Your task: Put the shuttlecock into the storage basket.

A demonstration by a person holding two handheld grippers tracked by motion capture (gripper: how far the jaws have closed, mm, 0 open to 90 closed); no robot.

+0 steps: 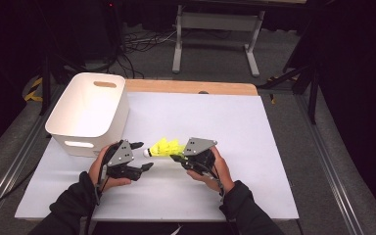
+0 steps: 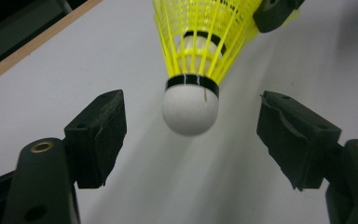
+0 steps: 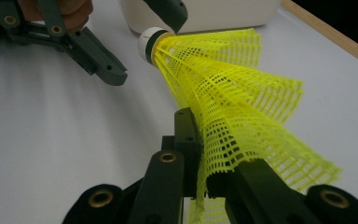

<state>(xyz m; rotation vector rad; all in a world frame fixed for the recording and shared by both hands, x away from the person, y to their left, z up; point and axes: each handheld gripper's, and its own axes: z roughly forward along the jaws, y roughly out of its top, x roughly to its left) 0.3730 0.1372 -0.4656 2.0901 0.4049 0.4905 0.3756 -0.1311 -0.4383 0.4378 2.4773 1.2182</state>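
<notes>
Two tools meet mid-tabletop (image 1: 225, 122): right tool (image 1: 178, 158) pinches the yellow shuttlecock (image 1: 164, 148) by its skirt; left tool (image 1: 143, 155) gapes wide around its white tip. White bin (image 1: 89, 112) at ten o'clock. No readable writing.

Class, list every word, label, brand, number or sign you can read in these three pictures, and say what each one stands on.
None: no readable text shows on the yellow shuttlecock, the white bin, the table, the left tool or the right tool.
</notes>
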